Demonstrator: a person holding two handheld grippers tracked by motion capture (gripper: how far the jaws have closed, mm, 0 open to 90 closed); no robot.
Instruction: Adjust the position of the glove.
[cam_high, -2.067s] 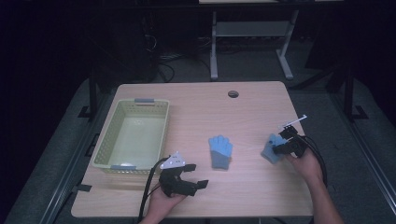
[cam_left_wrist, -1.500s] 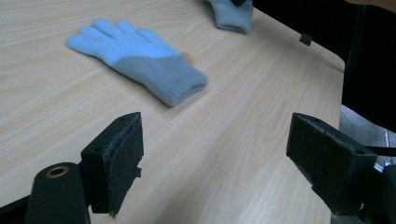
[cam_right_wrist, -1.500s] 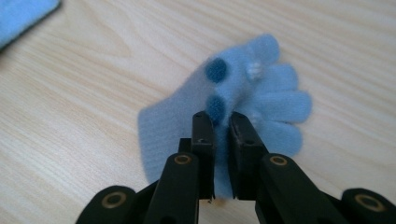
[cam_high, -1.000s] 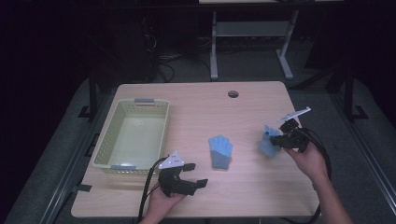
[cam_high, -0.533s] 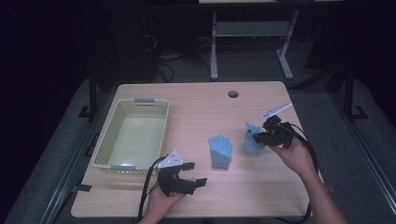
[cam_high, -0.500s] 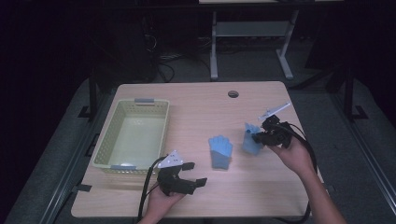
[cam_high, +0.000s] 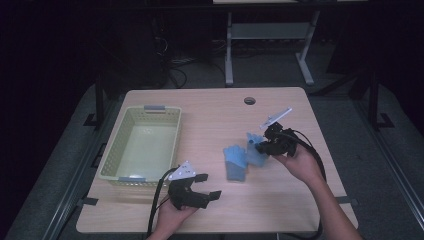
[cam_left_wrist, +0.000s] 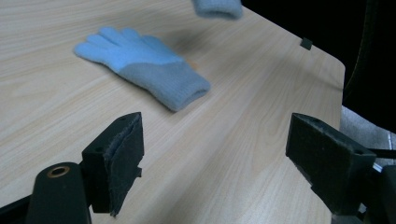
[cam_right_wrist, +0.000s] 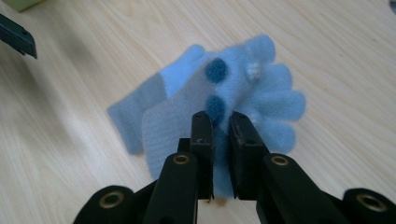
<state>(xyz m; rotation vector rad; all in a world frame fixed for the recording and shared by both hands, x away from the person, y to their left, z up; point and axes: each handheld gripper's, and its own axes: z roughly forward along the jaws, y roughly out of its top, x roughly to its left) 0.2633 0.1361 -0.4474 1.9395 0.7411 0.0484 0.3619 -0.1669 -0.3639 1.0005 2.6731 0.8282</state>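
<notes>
High view: the right gripper (cam_high: 261, 146) holds one blue glove (cam_high: 255, 150) clamped, lifted just beside a second glove (cam_high: 235, 163) lying flat on the table (cam_high: 210, 110). The left gripper (cam_high: 205, 186) rests near the basket (cam_high: 112, 160), jaws wide.

Left gripper view: the flat glove (cam_left_wrist: 144, 65) lies ahead, well clear of the empty, spread jaws.

Right gripper view: dark dots show on the clamped glove (cam_right_wrist: 252, 93), pinched between narrow jaws, with the flat glove (cam_right_wrist: 140, 102) beneath.

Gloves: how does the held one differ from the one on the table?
The held glove is pinched in the shut right gripper, lifted off the table; the other glove lies flat, untouched. The held glove shows dark blue dots; the flat one shows a greyer cuff and none. Both are light blue knit.
</notes>
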